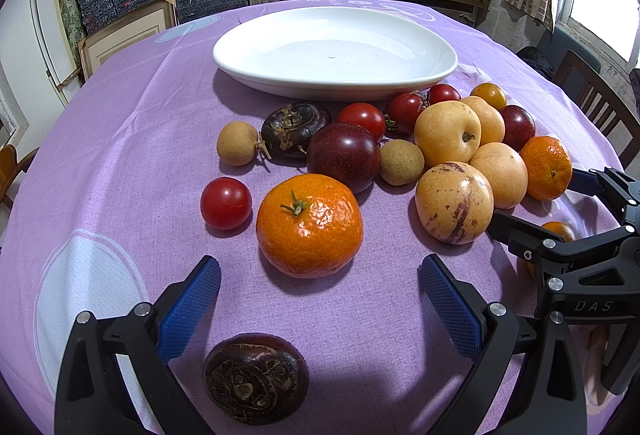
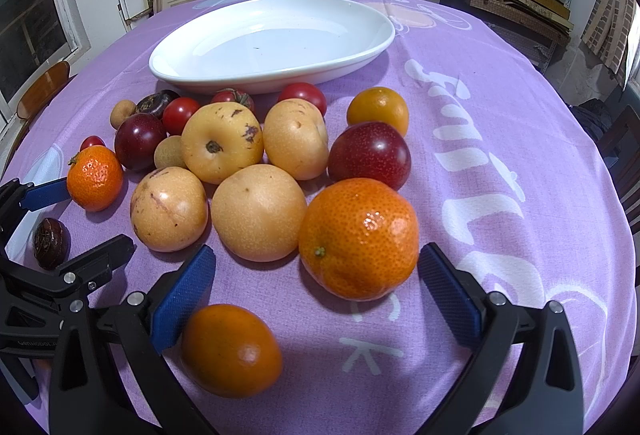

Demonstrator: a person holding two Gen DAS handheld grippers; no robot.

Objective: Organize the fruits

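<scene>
Blue-padded and black-framed, our left tool (image 1: pixel 320 299) stood spread wide above the table's lilac cloth (image 1: pixel 132 139), holding nothing. A bright orange mandarin with a green stalk (image 1: pixel 309 225) lay just ahead of its gap, untouched, and a dark brown water chestnut (image 1: pixel 256 378) sat low between its two arms, clear of both pads.

Our right tool (image 2: pixel 316 295) was spread just as wide and gripped nothing. A large orange mandarin (image 2: pixel 359 238) lay between its tips, very near the right pad; we could not tell whether they touched. A small smooth orange fruit (image 2: pixel 231 350) rested against the left pad (image 2: pixel 182 299).

Beyond both tools the remaining fruit lay heaped on the cloth: yellow pears, dark red plums, red cherry tomatoes and tan longans. Behind them the white oval ceramic plate (image 1: pixel 256 73) held no fruit.
</scene>
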